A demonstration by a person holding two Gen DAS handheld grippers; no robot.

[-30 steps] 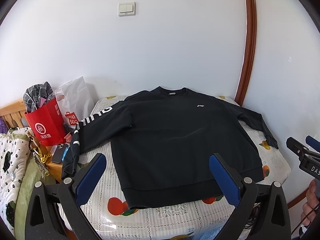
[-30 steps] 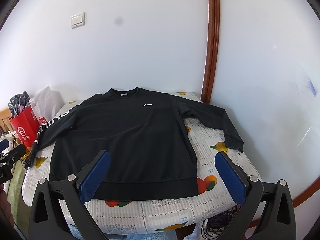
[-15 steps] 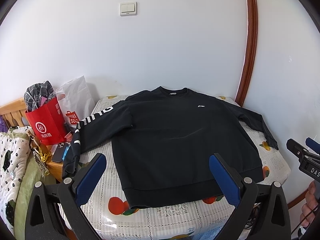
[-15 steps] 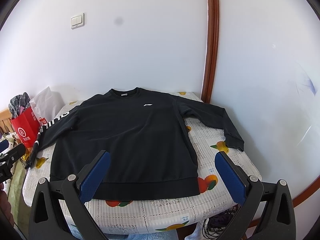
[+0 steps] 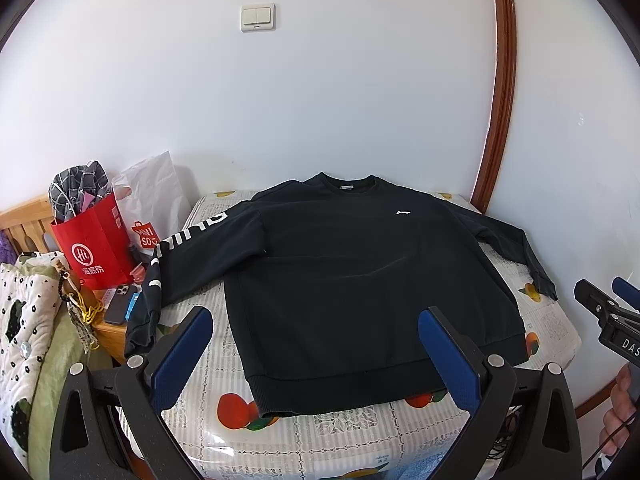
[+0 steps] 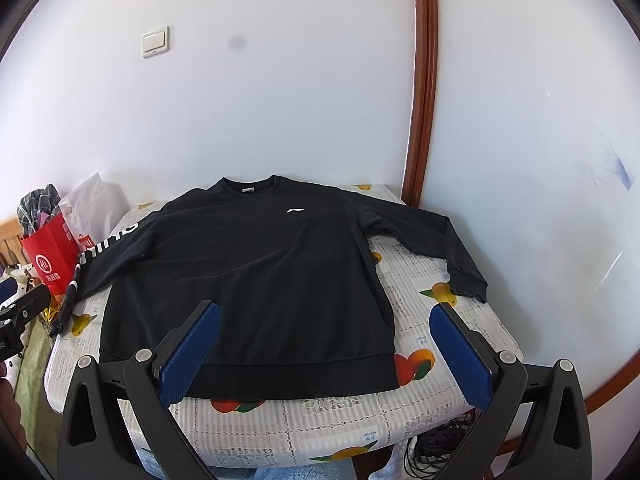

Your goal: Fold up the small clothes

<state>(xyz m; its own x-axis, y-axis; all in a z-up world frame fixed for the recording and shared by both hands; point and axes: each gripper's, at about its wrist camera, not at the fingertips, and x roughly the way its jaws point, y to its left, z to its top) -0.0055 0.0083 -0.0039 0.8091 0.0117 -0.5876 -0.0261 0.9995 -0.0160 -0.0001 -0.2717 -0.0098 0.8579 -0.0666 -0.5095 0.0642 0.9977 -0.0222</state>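
The sweatshirt (image 5: 360,280) lies flat on the bed (image 5: 360,432), collar toward the wall, one sleeve hanging over the left edge. Left of the bed stand a paper bag (image 5: 96,248) and plastic bag (image 5: 156,196).

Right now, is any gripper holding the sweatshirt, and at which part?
Nothing is held. Both the left gripper and the right gripper have open jaws, short of the black sweatshirt.
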